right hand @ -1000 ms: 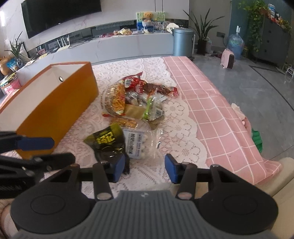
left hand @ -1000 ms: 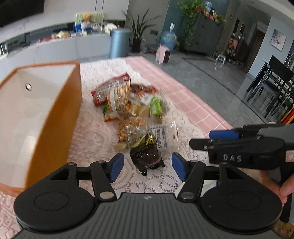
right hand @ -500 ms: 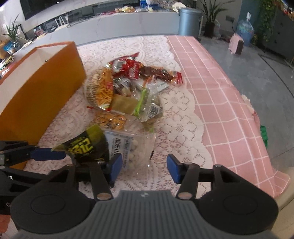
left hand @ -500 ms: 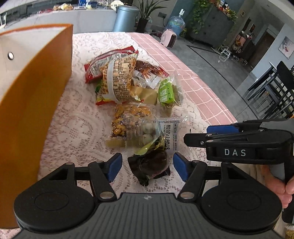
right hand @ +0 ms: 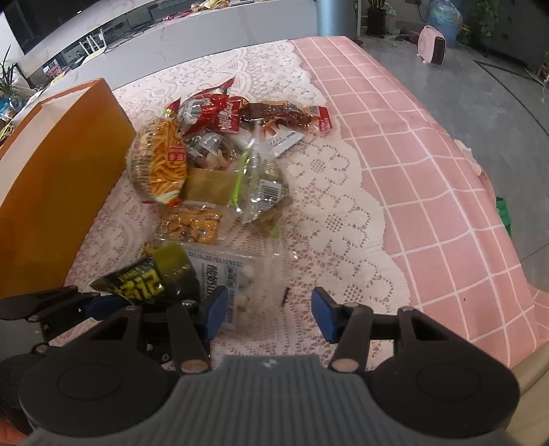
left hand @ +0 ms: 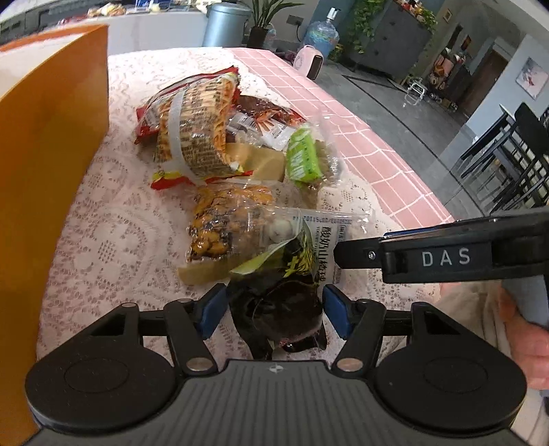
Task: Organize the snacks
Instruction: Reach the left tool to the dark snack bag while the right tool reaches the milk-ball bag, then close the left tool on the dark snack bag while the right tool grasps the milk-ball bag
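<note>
A pile of snack packets (left hand: 219, 144) lies on the lace cloth; it also shows in the right wrist view (right hand: 219, 154). My left gripper (left hand: 272, 307) is open, its blue pads on either side of a dark green-and-black packet (left hand: 278, 295), which the right wrist view shows tilted up (right hand: 151, 278). I cannot tell whether the pads touch it. My right gripper (right hand: 269, 312) is open and empty, low over a clear packet of white balls (right hand: 236, 278). An orange box (left hand: 44, 171) stands at the left, also in the right wrist view (right hand: 58, 185).
A pink checked cloth (right hand: 429, 171) covers the table's right part, and the edge drops off beyond it. My right gripper's body (left hand: 446, 250) crosses the left wrist view at the right. A grey bin (left hand: 224, 22) and counter stand beyond the table.
Both grippers have moved forward and down toward the pile. The dark packet now sits deeper between my left pads and is tilted up. The right gripper now hovers over the clear packet.
</note>
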A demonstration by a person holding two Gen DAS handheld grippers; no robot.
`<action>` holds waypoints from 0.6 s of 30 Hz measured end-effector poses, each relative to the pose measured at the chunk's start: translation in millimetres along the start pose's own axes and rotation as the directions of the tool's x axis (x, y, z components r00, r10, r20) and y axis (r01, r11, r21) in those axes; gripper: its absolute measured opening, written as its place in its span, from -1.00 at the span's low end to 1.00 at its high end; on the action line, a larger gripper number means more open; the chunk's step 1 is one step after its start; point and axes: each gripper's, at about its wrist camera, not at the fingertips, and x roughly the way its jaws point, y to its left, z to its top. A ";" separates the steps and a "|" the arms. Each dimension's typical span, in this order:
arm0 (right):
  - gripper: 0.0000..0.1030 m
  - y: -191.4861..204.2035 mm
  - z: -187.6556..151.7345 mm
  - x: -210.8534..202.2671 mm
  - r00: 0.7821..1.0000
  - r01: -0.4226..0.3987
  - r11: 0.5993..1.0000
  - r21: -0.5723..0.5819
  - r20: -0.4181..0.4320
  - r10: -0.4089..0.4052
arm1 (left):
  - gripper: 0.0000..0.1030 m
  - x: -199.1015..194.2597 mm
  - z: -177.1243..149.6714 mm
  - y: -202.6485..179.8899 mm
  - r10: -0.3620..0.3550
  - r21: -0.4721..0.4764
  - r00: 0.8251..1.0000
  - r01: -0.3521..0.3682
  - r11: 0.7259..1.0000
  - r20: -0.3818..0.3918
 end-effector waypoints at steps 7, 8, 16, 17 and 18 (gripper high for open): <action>0.02 -0.6 2.3 3.8 1.000 0.002 1.000 0.009 -0.003 -0.002 | 0.24 -2.9 -1.7 -5.4 0.015 0.038 1.000 -0.016 0.999 0.015; 0.02 -0.5 2.1 3.8 1.000 0.001 1.000 0.008 -0.003 -0.001 | 0.23 -3.2 -2.2 -5.7 0.018 0.040 1.000 -0.019 0.999 0.018; 0.05 5.2 4.4 2.0 1.000 -0.013 1.000 -0.025 0.014 0.013 | 0.15 -29.2 -2.2 -0.4 0.052 0.017 0.997 -0.053 0.998 0.048; 0.07 6.9 4.5 1.6 1.000 -0.014 0.999 -0.037 0.016 0.014 | 0.15 -32.9 -2.1 1.4 0.061 0.012 0.997 -0.062 0.998 0.051; 0.15 9.3 4.8 1.3 1.000 -0.015 0.998 -0.053 0.019 0.016 | 0.15 -36.9 -2.6 3.9 0.068 0.007 0.996 -0.069 0.998 0.054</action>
